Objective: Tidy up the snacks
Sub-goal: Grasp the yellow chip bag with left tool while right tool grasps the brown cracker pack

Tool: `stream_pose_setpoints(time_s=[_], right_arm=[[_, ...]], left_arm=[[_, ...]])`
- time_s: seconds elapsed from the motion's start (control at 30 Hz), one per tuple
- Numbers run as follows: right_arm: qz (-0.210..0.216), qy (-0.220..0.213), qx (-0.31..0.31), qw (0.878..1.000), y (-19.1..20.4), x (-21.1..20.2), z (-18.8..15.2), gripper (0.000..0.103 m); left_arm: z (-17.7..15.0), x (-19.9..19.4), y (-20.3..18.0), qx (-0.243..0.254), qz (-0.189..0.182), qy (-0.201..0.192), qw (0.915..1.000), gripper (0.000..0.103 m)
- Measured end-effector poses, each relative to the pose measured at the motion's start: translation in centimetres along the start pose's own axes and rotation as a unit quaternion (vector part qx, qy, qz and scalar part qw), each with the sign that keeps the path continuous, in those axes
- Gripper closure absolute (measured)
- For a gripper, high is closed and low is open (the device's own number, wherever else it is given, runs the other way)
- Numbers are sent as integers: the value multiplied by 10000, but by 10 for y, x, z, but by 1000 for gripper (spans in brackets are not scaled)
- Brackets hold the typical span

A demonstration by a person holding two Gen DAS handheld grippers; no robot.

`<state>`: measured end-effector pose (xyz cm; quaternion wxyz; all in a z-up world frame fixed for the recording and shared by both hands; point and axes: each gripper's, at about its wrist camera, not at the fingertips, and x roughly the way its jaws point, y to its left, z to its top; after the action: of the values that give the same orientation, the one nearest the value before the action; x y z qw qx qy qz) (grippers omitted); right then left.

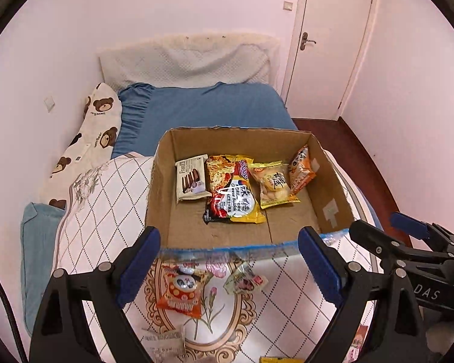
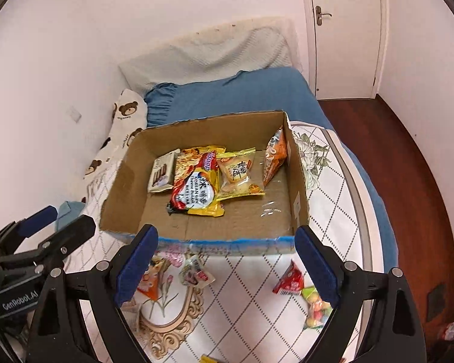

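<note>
From the left wrist I hold the left gripper [image 1: 228, 260] released above the orange snack packet [image 1: 183, 292] lying outside the brown cardboard box [image 1: 333, 181]; from the right wrist, the right gripper [image 2: 227, 260] gapes empty, so I'd descend squarely.

Soft, even indoor light with a pinkish cast fills both fisheye views, shadows faint, glare glinting off the glossy yellow-and-red noodle packet [image 1: 231, 193] in the brown cardboard box [image 1: 333, 181], edges bowed and vignetted black, focus sharp throughout.
</note>
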<state>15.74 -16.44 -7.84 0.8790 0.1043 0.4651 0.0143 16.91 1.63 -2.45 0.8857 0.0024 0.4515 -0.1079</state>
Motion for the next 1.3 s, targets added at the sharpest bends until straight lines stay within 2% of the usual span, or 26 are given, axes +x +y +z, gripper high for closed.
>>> stream_pose_setpoints(time_s=[0.07, 0.17, 0.27, 0.33, 0.37, 0.4, 0.47, 0.53, 0.6, 0.7, 0.73, 0.77, 0.83, 1.0, 1.1, 1.13, 1.2, 1.3], right_arm=[[54, 59, 60, 9999, -2, -4, -8, 9], [89, 287, 184, 9994, -12, -4, -30, 9], [78, 691, 406, 9967, -33, 1, -64, 9], [11, 1005, 578, 9933, -51, 7, -90, 9], [-9, 1110, 622, 9919, -57, 9, -99, 9], [-68, 1276, 671, 9895, -66, 13, -113, 9], [-248, 1581, 831, 9836, -88, 19, -141, 9], [-422, 1904, 1061, 9750, -117, 26, -170, 9], [-557, 2138, 1194, 9680, -139, 32, -187, 9], [-782, 2445, 937, 9619, -159, 43, -210, 9], [-867, 2577, 674, 9600, -162, 49, -217, 9], [-909, 2670, 489, 9582, -162, 54, -220, 9], [-965, 2806, 71, 9549, -161, 67, -227, 9], [-1092, 3177, -659, 9396, -161, 102, -241, 10], [-811, 3213, -360, 9428, -172, 113, -239, 18], [-755, 3140, -173, 9463, -177, 113, -235, 24], [-807, 3073, 194, 9480, -189, 114, -229, 26], [-678, 2762, 1116, 9522, -211, 109, -218, 27]], left_arm=[[-9, -5, -1, -35, -12, 21, 10000, 10], [-32, -4, -4, -38, 10, 290, 9996, 10], [-68, 12, -9, -28, -73, 881, 9961, 10], [-101, 32, -15, 66, -191, 1431, 9895, 10], [-115, 43, -19, 124, -266, 1711, 9848, 10], [-138, 58, -25, 199, -405, 2127, 9761, 10], [-167, 79, -36, 299, -577, 2632, 9625, 10], [-197, 101, -49, 375, -831, 3179, 9437, 10], [-221, 121, -63, 518, -1007, 3613, 9255, 10], [-245, 147, -78, 659, -1063, 3998, 9080, 10], [-250, 154, -81, 671, -1003, 4069, 9055, 14], [-252, 159, -82, 647, -1008, 4095, 9044, 29], [-257, 168, -84, 596, -921, 4140, 9037, 45], [-245, 169, -84, 451, -798, 3917, 9155, 48], [-234, 167, -84, 480, -620, 3730, 9245, 48], [-231, 167, -84, 485, -559, 3673, 9272, 48], [-225, 167, -84, 434, -483, 3602, 9306, 48], [-214, 169, -80, 315, -349, 3470, 9367, 48]])
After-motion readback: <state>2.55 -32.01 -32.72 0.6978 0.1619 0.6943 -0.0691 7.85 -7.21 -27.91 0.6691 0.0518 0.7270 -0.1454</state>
